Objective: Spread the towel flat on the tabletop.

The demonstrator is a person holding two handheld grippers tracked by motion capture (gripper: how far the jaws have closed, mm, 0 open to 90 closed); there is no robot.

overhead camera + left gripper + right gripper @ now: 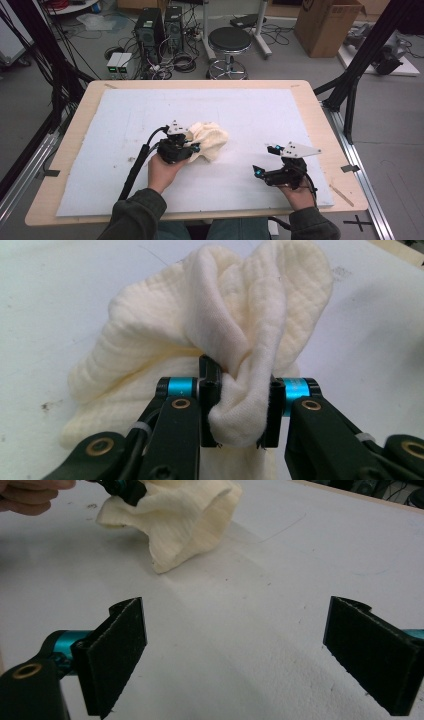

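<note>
A cream quilted cloth (210,140) lies bunched near the middle of the white mat (250,110). My left gripper (196,147) is shut on a fold of that cloth (240,405), the fabric pinched between both pads and bulging up beyond them. In the right gripper view the cloth (185,520) is lifted slightly, with the left gripper (122,487) and a hand at the top left. My right gripper (265,161) rests low over the mat to the right of the cloth, wide open, its pads (117,650) far apart with bare mat between them.
The mat covers a wooden table (320,115) whose edges frame it. Beyond the far edge stand a black stool (229,42), computer towers (150,30) with tangled cables, and a cardboard box (327,25). Black frame posts (360,60) stand at the right.
</note>
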